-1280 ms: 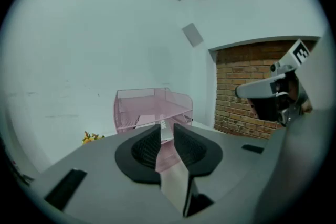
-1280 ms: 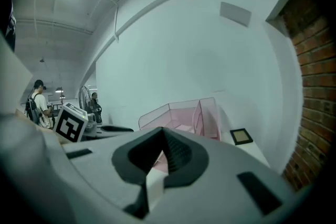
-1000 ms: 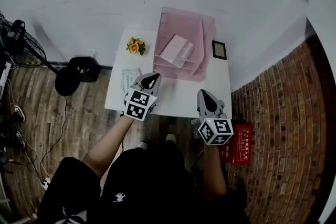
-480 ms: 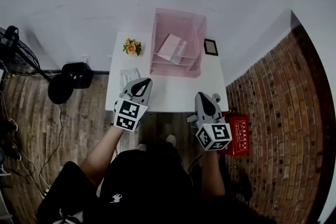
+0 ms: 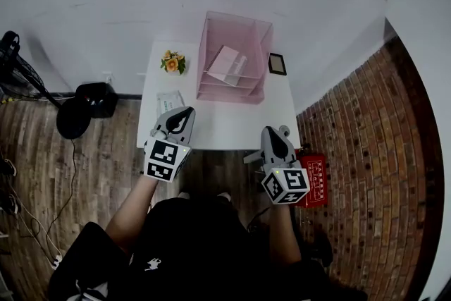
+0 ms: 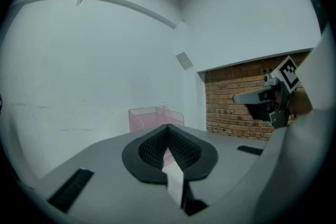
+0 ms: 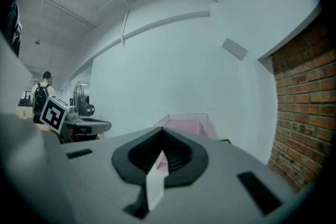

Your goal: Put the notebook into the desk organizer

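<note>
**A:** What's nearest me?

**B:** My left hand-held gripper [image 5: 184, 113], left of centre in the head view, is closed on nothing; in its own view the pads meet. My right hand-held gripper [image 5: 271, 132], lower right of centre, looks the same, closed and empty. Both hang at the near edge of the worktop [image 5: 225, 120].

**A:** So what's the step?

**B:** Clearing away, I judge. I'd hold both jaws together, level and well apart from the far end, so nothing gets nudged.

**A:** And the notebook?

**B:** Upper centre. The notebook [image 5: 227, 65] is pale pink and flat, and it leans tilted inside the see-through pink organizer [image 5: 239, 28] at the worktop's far side. To me the task looks done.
</note>
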A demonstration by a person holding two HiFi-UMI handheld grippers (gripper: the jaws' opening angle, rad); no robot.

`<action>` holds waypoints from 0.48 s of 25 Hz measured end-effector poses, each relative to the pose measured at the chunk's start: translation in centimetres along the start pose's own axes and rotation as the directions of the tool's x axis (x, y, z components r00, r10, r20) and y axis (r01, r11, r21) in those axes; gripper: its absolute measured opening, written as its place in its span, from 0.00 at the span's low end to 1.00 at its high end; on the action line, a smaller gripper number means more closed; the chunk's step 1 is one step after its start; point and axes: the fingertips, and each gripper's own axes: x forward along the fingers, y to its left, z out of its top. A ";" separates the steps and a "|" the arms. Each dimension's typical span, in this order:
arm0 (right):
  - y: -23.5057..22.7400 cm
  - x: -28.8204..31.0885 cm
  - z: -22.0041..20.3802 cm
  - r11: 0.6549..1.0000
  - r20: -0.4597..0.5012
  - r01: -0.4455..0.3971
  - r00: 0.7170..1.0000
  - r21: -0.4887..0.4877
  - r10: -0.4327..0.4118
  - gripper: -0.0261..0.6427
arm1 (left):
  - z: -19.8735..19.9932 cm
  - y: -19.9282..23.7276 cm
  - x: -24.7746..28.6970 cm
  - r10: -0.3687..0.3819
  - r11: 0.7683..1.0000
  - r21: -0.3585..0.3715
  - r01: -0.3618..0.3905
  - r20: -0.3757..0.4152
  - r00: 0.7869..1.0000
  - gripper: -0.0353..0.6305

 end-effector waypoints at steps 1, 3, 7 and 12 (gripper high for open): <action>-0.2 -0.2 0.1 1.000 0.005 0.006 1.000 0.003 -0.006 0.04 | -0.2 0.1 -0.1 0.002 1.000 -0.009 -0.002 0.000 1.000 0.06; -0.5 -0.4 0.2 1.000 0.012 0.015 1.000 0.005 -0.015 0.04 | -0.4 0.3 -0.1 0.007 1.000 -0.025 -0.007 0.002 1.000 0.06; -1.0 -0.5 0.1 1.000 0.012 0.019 1.000 0.009 -0.019 0.04 | -0.1 0.2 0.3 0.017 1.000 -0.011 -0.017 0.010 1.000 0.06; -1.0 0.2 0.3 1.000 0.017 0.008 1.000 0.019 -0.009 0.04 | 0.5 0.5 0.5 0.034 0.999 0.003 -0.034 0.027 0.999 0.06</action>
